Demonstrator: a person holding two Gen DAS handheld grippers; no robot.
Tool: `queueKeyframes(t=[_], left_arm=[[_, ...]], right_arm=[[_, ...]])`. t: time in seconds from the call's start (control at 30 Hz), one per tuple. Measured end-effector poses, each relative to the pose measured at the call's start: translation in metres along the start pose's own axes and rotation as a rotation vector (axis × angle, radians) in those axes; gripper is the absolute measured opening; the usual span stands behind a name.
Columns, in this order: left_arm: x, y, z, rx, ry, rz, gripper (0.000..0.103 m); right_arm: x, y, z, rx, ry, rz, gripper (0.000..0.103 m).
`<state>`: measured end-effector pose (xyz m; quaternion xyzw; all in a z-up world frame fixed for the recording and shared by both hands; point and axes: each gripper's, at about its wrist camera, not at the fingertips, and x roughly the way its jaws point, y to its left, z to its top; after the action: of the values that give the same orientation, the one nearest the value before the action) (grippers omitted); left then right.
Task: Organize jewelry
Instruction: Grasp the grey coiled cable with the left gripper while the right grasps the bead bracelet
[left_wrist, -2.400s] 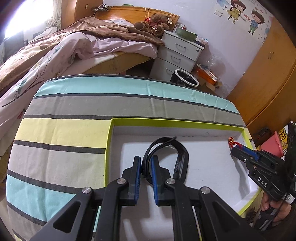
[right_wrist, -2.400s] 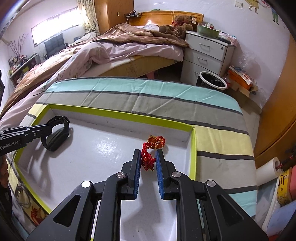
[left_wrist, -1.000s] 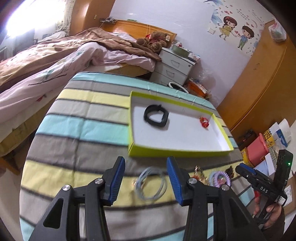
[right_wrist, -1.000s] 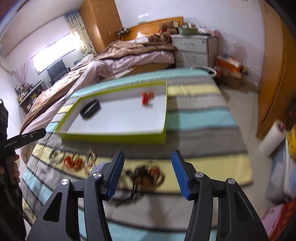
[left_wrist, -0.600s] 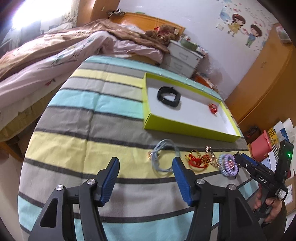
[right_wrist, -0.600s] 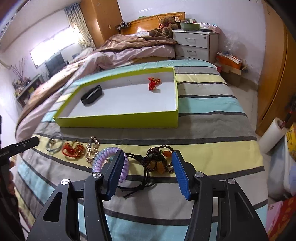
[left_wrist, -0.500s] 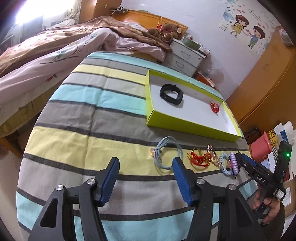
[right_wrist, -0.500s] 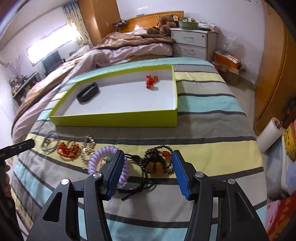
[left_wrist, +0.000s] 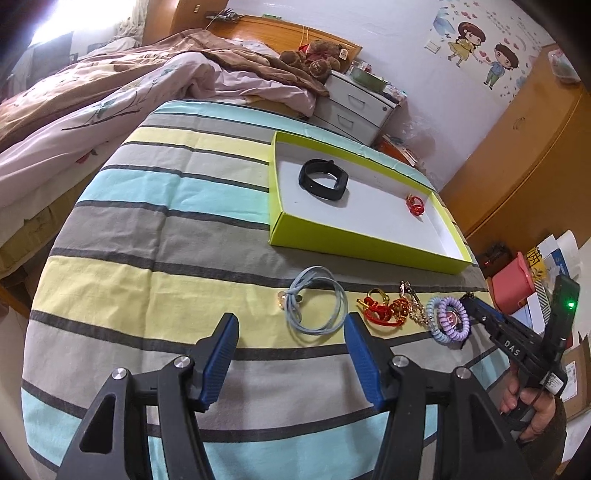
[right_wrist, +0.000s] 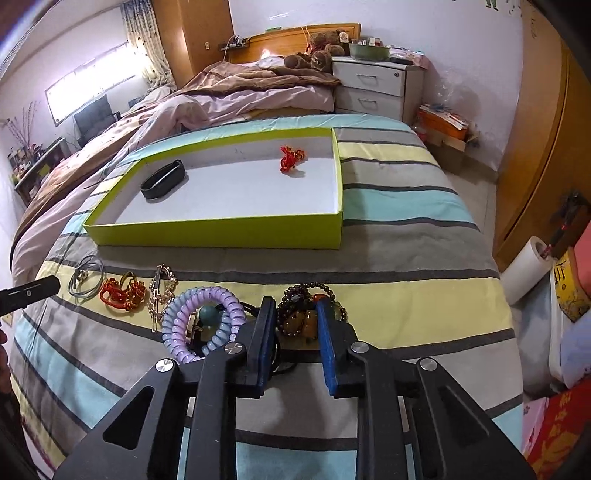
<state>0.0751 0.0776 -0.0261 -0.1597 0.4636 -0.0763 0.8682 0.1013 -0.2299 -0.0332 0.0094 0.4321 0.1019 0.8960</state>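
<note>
Closing its blue-padded jaws, the right gripper (right_wrist: 295, 325) straddles the dark brown and amber beaded bracelet (right_wrist: 304, 310) lying on the striped bedsheet (right_wrist: 406, 258), just beside the lilac and blue coiled hair tie (right_wrist: 203, 321); whether the pads press it yet I cannot tell. The left gripper (left_wrist: 290, 354) hangs wide and empty, near the pale blue cord loop (left_wrist: 317, 306). Behind them sits the shallow lime-green box (right_wrist: 221, 230), holding a black wristband (right_wrist: 162, 179) and a red knotted charm (right_wrist: 290, 157).

The box (right_wrist: 221, 230) sits on the table (right_wrist: 406, 258). In it, a watch band (right_wrist: 162, 180) lies at 9 o'clock and a knot (right_wrist: 291, 158) at 2 o'clock. Bracelets (right_wrist: 303, 314) lie in a row before the box.
</note>
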Motion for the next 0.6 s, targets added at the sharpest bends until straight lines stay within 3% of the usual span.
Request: queueKeyframes(t=[0.1,0.27,0.47,0.6], left_arm=[[0.005,-0.003,0.003,0.012,0.004,0.027,0.059],[0.02,-0.015,0.007,0.106,0.015,0.15,0.059],[0.03,-0.018,0.011,0.141,0.011,0.197,0.058],[0.034,-0.018,0.011,0.155,0.02,0.227,0.048]], right_arm=[[-0.008,-0.002,0.001,0.009,-0.031,-0.002,0.022],[-0.024,-0.001,0.002,0.006,-0.078,0.006,0.022],[-0.031,0.002,0.004,-0.009,-0.104,0.015,0.022],[-0.032,0.003,0.004,-0.009,-0.11,0.027,0.022]])
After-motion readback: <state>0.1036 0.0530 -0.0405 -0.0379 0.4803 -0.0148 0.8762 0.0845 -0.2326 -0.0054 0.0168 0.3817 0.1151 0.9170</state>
